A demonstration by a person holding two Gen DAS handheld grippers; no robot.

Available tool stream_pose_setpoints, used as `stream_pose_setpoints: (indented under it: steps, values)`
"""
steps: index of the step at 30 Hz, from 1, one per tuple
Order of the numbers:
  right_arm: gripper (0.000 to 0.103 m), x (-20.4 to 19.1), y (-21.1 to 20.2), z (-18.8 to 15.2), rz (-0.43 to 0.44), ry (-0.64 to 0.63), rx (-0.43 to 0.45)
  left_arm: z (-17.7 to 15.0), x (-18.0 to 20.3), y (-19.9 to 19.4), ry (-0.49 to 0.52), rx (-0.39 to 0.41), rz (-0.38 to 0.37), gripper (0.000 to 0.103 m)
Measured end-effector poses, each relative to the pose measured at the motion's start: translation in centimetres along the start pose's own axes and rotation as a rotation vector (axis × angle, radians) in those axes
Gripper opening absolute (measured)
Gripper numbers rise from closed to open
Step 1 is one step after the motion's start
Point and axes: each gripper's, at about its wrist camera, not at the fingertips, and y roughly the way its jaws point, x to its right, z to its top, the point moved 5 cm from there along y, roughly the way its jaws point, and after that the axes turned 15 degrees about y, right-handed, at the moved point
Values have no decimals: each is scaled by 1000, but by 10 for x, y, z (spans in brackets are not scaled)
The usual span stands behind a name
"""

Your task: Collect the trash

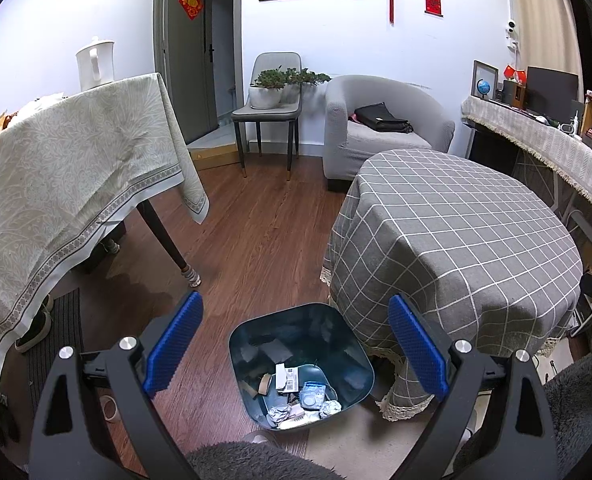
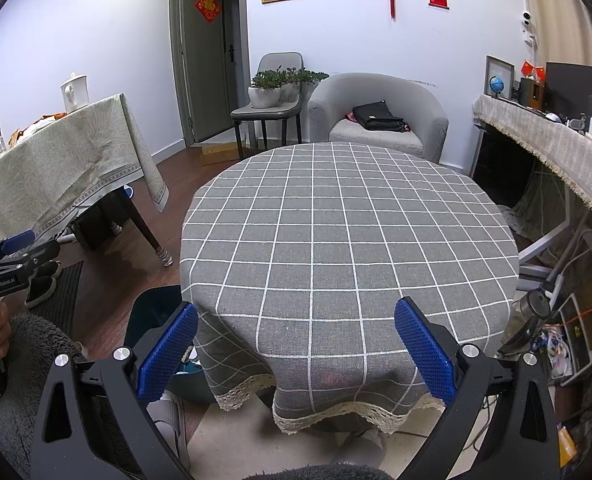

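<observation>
Round table [image 2: 347, 240] under grey checked cloth, bare top. Blue bin [image 1: 301, 360] on floor at its near left, holding trash [image 1: 299, 396] (paper scraps, wrappers). My 2 tongs, left gripper [image 1: 296, 344] and right gripper [image 2: 296, 348], gape empty.

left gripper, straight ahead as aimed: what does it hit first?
Most likely the teal trash bin: the open left gripper points down into its mouth, toward the paper scraps at the bottom. Depth is unclear.

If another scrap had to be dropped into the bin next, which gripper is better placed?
Left. The left gripper, open and empty, hangs right over the bin; the right gripper, also open, faces the checked table, bin off to its left.
</observation>
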Motion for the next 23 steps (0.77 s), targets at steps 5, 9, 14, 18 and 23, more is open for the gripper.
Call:
stream_pose_setpoints:
  steps: [5, 9, 14, 18, 23]
  values:
    - [99, 2, 2, -3, -3, -1, -6, 1, 2, 0, 6, -1, -2, 96]
    - [99, 0, 2, -3, -4, -2, -10, 2, 2, 1, 4, -3, -4, 96]
    - [99, 1, 3, -2, -6, -4, -15, 0, 2, 1, 8, -1, -7, 96]
    - [99, 2, 3, -2, -6, -3, -15, -2, 0, 3, 4, -6, -6, 96]
    - [99, 2, 2, -2, -6, -4, -15, -3, -1, 3, 3, -6, -9, 96]
